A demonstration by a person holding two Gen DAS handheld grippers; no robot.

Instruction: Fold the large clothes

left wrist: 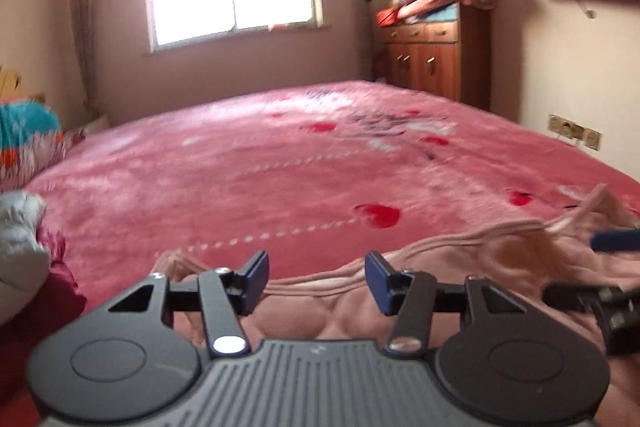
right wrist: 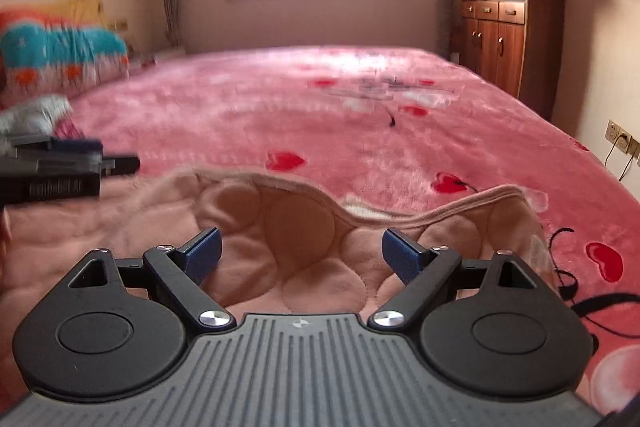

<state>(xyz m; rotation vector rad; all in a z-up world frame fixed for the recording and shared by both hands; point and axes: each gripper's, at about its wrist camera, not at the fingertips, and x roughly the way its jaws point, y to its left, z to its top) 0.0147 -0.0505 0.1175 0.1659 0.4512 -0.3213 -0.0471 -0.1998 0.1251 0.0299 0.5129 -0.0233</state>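
Both my tongs, left (left wrist: 316, 277) and right (right wrist: 302, 251), hang spread and empty over the pink garment (right wrist: 304, 227) lying on the bed (right wrist: 280, 115); more folds probably remain.

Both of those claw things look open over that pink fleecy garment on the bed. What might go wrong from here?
1. Both the left gripper and the right gripper are open with nothing pinched, so the pink garment could slump out of shape.
2. Its far edge lies wavy and rumpled; folding now would likely trap creases.
3. The pink bedspread is almost the same colour, so the hem is easy to misjudge when grabbing again.
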